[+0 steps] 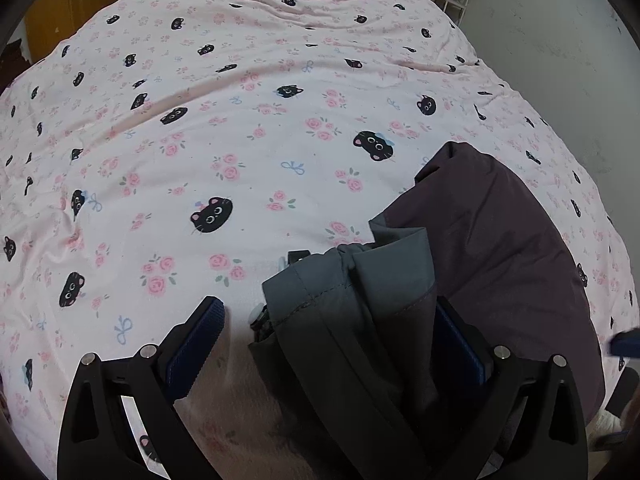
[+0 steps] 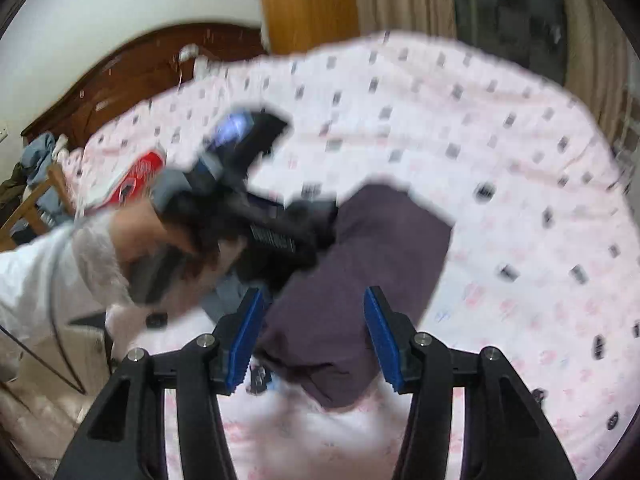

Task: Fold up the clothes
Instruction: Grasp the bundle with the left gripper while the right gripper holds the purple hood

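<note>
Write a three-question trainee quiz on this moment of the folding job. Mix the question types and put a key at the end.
1. True or false: the left gripper stands wide open, with the garment lying between its fingers.
2. What does the garment lie on? A) a wooden floor B) a pink bedsheet printed with cats C) a metal rack
3. Fill in: the right gripper holds ____.

Key: 1 true; 2 B; 3 nothing, its pads are apart over the garment.

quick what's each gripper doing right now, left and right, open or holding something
Left gripper: open wide, grey-and-purple garment lying loose between its fingers, not clamped.
Right gripper: open, holding nothing, above the garment on the bed.
</note>
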Available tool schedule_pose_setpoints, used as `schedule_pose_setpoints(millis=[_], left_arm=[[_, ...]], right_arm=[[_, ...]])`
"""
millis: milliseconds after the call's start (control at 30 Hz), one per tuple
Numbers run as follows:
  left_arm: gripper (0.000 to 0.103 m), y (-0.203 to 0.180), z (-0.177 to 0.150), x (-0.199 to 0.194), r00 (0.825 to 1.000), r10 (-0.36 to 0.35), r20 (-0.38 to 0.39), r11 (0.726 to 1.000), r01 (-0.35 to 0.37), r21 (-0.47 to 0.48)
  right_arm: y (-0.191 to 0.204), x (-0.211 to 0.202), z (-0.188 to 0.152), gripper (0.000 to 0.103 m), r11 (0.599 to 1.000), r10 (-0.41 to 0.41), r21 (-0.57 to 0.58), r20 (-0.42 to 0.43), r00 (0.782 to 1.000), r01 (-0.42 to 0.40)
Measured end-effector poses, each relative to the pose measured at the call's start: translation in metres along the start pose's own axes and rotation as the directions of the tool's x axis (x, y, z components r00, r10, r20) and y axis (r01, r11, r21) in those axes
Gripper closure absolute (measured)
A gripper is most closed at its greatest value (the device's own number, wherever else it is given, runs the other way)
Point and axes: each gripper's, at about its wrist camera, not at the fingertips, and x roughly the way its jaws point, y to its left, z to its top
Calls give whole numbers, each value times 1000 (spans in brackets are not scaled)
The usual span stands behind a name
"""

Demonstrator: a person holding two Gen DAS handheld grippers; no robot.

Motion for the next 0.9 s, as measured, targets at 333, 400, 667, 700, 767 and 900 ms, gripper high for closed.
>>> schedule_pose_setpoints(millis=[333,400,667,700,767,900], left_arm=[[4,-11,-14,-56,998,-7,65,1000,9,-26],[4,-24,-21,-67,997,8,73,1000,-9,13],[2,-28,-70,-38,995,98,-11,994,-97,59],[0,-22,-73,-37,996,91,-9,995,-90,37],[0,-17,-79,-35,996,92,-10,996,-92,19],[0,-14,-86,-39,995,103,4,995,-103,17]], right_arm=[[-20,42,-30,34,999,26,44,-59,998,-24],[-21,41,-32,33,999,33,45,-54,998,-30],[-21,36,-33,31,998,47,44,-51,998,-45],[-19,35,-33,31,998,48,36,-55,997,-46],[-16,37,-33,31,999,42,19,-62,997,-41],[-12,40,-32,31,999,35,-11,-77,996,-36]])
